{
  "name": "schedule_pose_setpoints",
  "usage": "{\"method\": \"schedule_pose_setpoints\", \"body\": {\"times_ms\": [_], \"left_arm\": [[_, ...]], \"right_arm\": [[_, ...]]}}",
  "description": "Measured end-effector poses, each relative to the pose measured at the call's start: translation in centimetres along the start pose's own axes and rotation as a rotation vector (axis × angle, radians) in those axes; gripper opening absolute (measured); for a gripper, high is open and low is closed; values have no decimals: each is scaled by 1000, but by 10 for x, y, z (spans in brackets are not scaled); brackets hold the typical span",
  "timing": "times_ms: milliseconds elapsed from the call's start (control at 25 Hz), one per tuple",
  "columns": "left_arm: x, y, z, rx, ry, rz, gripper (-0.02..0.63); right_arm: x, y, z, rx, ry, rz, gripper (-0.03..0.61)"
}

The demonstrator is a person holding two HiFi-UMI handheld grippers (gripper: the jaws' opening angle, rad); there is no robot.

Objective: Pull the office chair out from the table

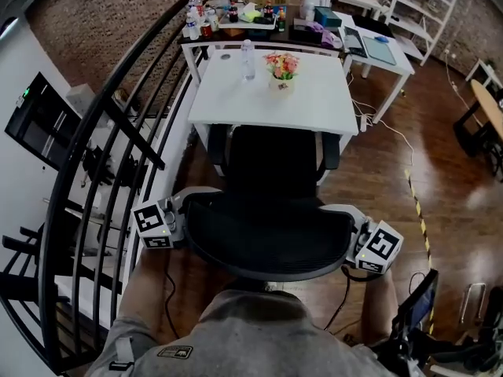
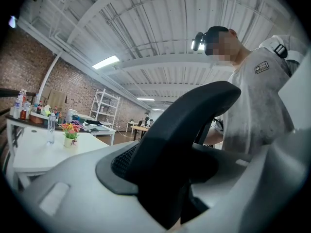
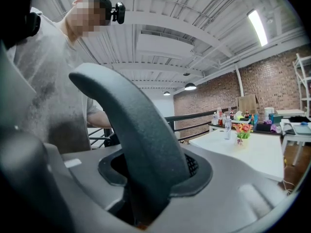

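The black office chair (image 1: 271,230) stands in front of the white table (image 1: 318,104), its mesh backrest toward me and its seat (image 1: 271,163) near the table's front edge. My left gripper (image 1: 187,212) is shut on the left edge of the backrest, and my right gripper (image 1: 351,232) is shut on the right edge. In the left gripper view the dark backrest rim (image 2: 184,130) fills the gap between the pale jaws of the left gripper (image 2: 175,198). The right gripper view shows the same rim (image 3: 141,130) held in the right gripper (image 3: 141,198).
A flower vase (image 1: 282,69) and a water bottle (image 1: 247,60) stand on the table. A black metal railing (image 1: 126,132) runs along the left. More tables (image 1: 377,49) and shelves sit behind. Cables and striped floor tape (image 1: 418,210) lie on the wooden floor at right.
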State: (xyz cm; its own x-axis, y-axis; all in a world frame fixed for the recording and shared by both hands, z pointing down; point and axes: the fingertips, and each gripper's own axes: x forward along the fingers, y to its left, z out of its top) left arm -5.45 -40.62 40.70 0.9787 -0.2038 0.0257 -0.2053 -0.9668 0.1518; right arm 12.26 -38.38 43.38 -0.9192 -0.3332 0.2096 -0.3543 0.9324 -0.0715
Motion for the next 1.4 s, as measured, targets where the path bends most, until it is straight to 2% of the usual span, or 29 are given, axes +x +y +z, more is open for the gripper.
{"method": "schedule_pose_setpoints", "body": {"times_ms": [440,1000,1400], "left_arm": [[-17,-68,-14,-16,12,-18,225],[-68,-149,-27,7,13,-102,207],[-91,-202,-35,0,2,-120,199]], "right_arm": [[-20,66,-11,-2,1,6,189],[-24,168,-20,32,2,-60,192],[-35,228,-29,77,0,-83,193]]}}
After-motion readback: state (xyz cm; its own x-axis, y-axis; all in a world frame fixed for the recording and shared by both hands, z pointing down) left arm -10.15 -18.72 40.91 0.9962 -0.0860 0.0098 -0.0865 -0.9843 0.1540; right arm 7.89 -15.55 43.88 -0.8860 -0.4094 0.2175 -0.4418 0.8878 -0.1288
